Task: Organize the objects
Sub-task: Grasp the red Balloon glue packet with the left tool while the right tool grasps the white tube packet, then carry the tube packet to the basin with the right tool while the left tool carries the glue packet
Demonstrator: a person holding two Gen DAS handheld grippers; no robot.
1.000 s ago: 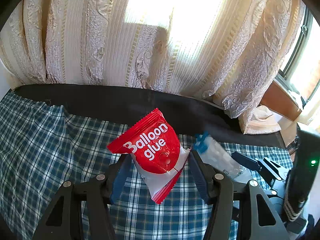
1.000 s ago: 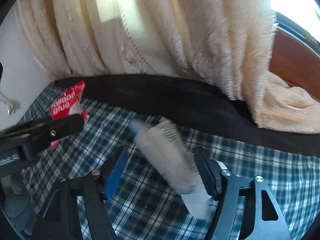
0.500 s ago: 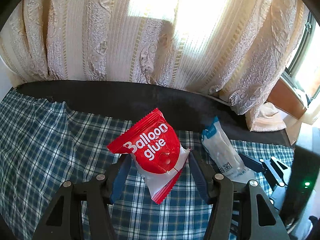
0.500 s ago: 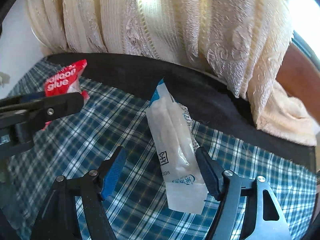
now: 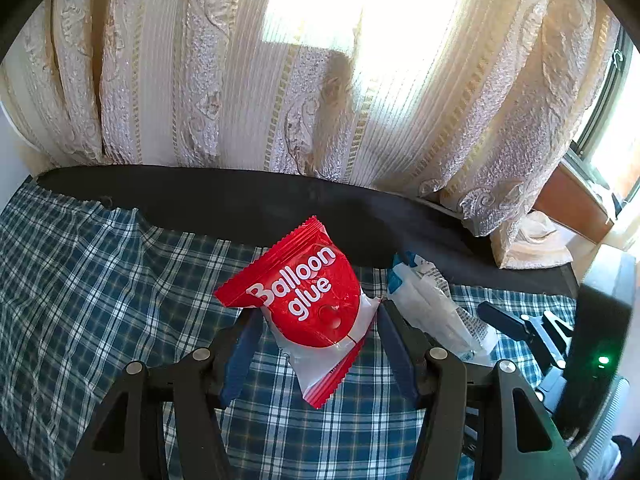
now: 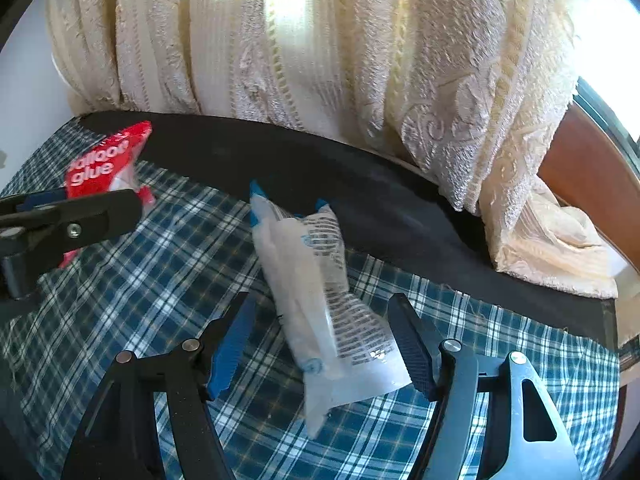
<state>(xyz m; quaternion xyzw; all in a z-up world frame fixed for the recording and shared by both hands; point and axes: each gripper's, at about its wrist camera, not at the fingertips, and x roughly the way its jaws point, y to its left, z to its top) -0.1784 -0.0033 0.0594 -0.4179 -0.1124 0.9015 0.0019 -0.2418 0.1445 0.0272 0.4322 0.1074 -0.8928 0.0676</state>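
My left gripper (image 5: 316, 344) is shut on a red and white "Balloon glue" packet (image 5: 308, 300), which stands up between the fingers above the plaid cloth; it also shows in the right wrist view (image 6: 104, 164) with the left gripper (image 6: 68, 224). A clear white packet with blue ends and printed text (image 6: 320, 296) sits between the fingers of my right gripper (image 6: 324, 344). The left finger stands apart from it; contact on the right side is unclear. This packet (image 5: 436, 308) and the right gripper (image 5: 516, 324) show at right in the left wrist view.
A blue and white plaid cloth (image 5: 100, 300) covers the surface, with a black strip (image 5: 240, 200) along its far edge. Cream patterned curtains (image 5: 320, 100) hang behind. A wooden window sill (image 6: 592, 176) is at the far right.
The clear packet has twisted in the right gripper, its printed side now facing the camera, and it was blurred a second ago. The left gripper and glue packet have barely moved.
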